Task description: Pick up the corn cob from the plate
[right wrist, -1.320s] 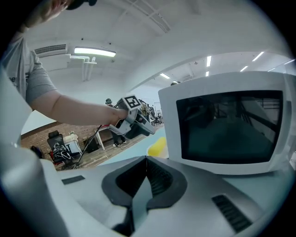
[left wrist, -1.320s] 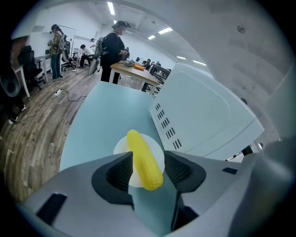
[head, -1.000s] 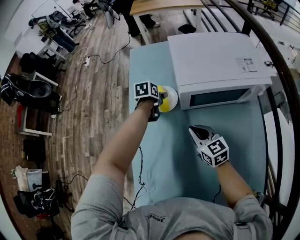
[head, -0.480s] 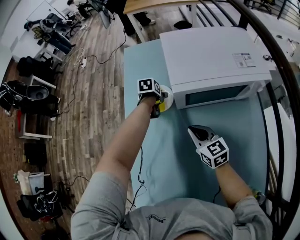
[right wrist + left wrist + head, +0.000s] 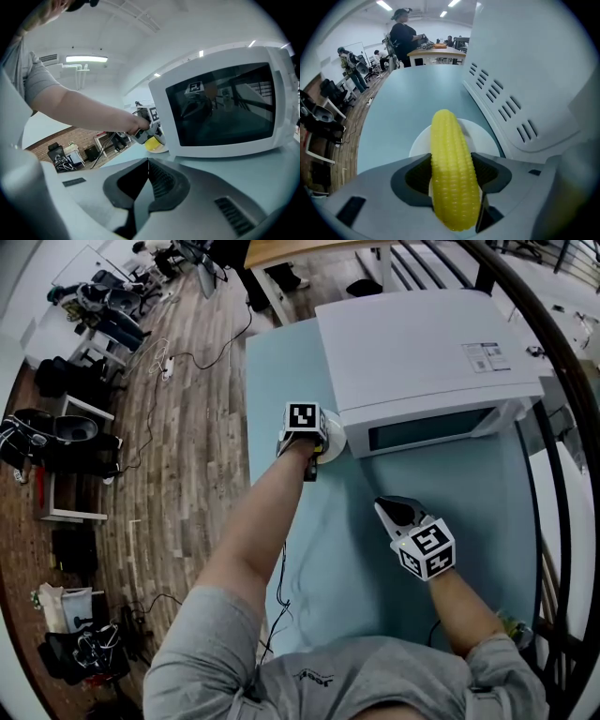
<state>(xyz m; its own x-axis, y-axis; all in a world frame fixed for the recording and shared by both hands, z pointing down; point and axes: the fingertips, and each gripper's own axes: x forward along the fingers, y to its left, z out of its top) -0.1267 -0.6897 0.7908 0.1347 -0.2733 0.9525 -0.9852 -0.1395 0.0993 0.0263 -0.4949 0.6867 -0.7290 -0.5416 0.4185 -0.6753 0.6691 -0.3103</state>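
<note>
A yellow corn cob lies on a small white plate on the blue-green table, just left of the microwave. My left gripper points steeply down over it; its jaws have just been closing, and both pads now rest against the cob's sides. In the head view the left gripper covers most of the plate. My right gripper hovers over the table's middle, shut with nothing in it. The right gripper view shows the cob under the left gripper.
A large white microwave with its door closed fills the table's far right, close beside the plate. The table's left edge drops to a wooden floor with cables. People and desks stand further back.
The left gripper has sunk onto the plate and now hides nearly all of the cob in the head view. The right gripper has kept its place.
</note>
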